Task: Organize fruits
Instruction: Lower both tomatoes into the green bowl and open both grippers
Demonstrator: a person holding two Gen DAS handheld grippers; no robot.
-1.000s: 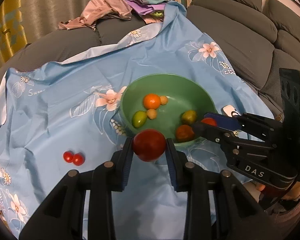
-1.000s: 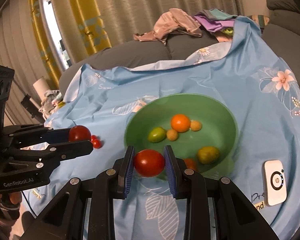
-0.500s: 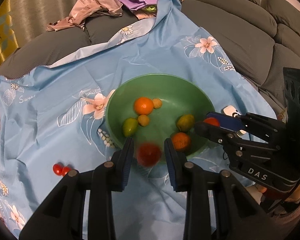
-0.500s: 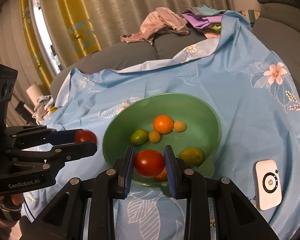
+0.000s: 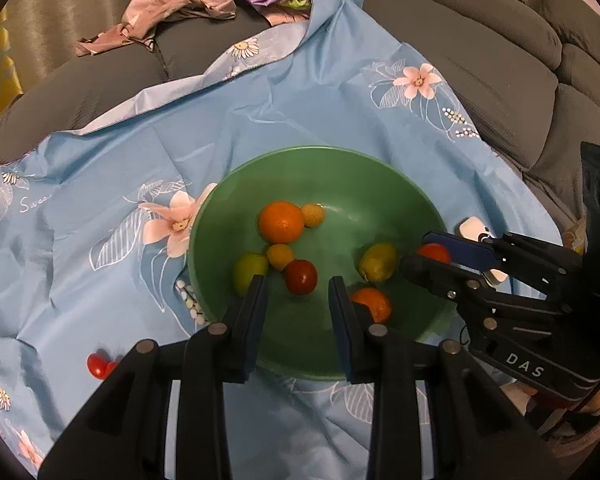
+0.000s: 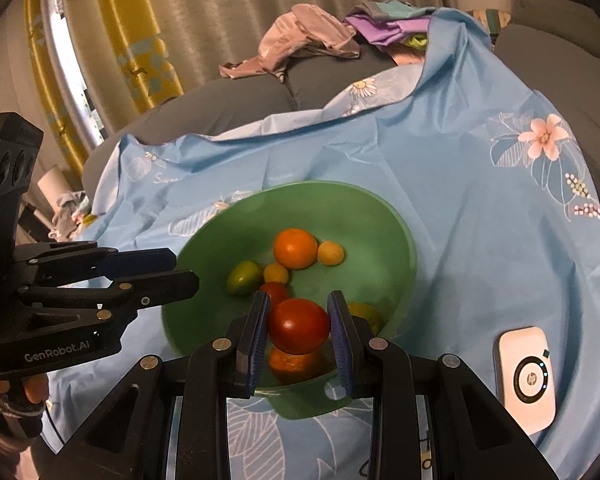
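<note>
Sofa-draped blue cloth (image 6: 440,184) carries my green bowl (image 6: 396,236); right hand-held gripper (image 6: 298,334) clamps a tomato (image 6: 298,326), long axis sideways; left hand-held gripper (image 5: 296,304) narrow, empty.

Grey ribbed sofa (image 5: 480,52), draped with a pale blue floral sheet (image 5: 284,112); crumpled clothes (image 6: 320,36) heaped on the sofa's far end; beige and yellow-patterned curtains (image 6: 140,40) behind the sofa; dim indoor light.

My right gripper (image 6: 298,326) clamps a red tomato (image 6: 299,325) over the near side of the green bowl (image 6: 396,240); beyond my fingertips lies an orange (image 6: 295,248); the left gripper (image 6: 176,270), empty, reaches in from my left.
</note>
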